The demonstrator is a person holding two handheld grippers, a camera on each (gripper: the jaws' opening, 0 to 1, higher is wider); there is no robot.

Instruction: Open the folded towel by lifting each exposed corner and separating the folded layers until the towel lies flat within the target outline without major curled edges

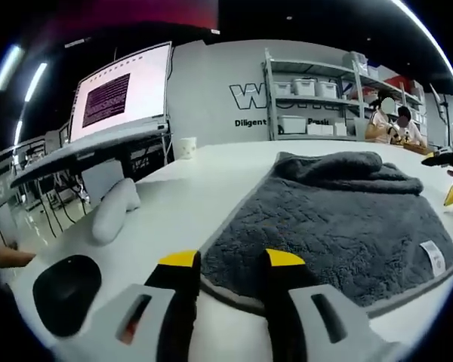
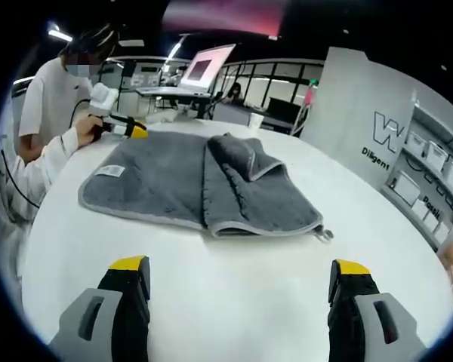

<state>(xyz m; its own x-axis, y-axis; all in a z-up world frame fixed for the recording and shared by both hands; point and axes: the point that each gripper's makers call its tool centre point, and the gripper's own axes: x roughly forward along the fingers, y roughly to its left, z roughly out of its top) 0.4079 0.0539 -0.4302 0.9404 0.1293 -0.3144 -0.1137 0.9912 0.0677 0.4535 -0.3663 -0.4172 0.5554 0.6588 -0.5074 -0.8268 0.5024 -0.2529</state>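
The left tool point(image 1: 229, 260) is sitting with its jaws parted and nothing between them, its yellow tips poised just at the near hem of the towel point(image 1: 332, 222). In the right gripper view the same tool point(image 2: 128, 128) is seen reaching the far edge of the towel point(image 2: 181, 181), gripped in a person's hand point(image 2: 87, 132). The right tool point(image 2: 241, 275) is hovering wide open and empty over bare surface point(image 2: 234, 286), well short of the towel's hanging loop point(image 2: 325, 234).

The towel is lying on the white round surface point(image 1: 174, 196), partly opened: one broad layer is flat, while a bunched flap point(image 2: 241, 158) is sitting folded over along its middle.

Judgement: the step in hand is taking that flap. The right tool is better placed to pinch one grey-hemmed corner of the top layer alone, lift low, and carry it outward while the left tool is pinning the base layer by its hem. Catching both layers would drag the whole cloth.

Not determinable: any target outline on the surface; how many layers lie under the flap; the print on the white label point(image 1: 433, 256). The towel's right side in the left gripper view is being cut off by the frame.
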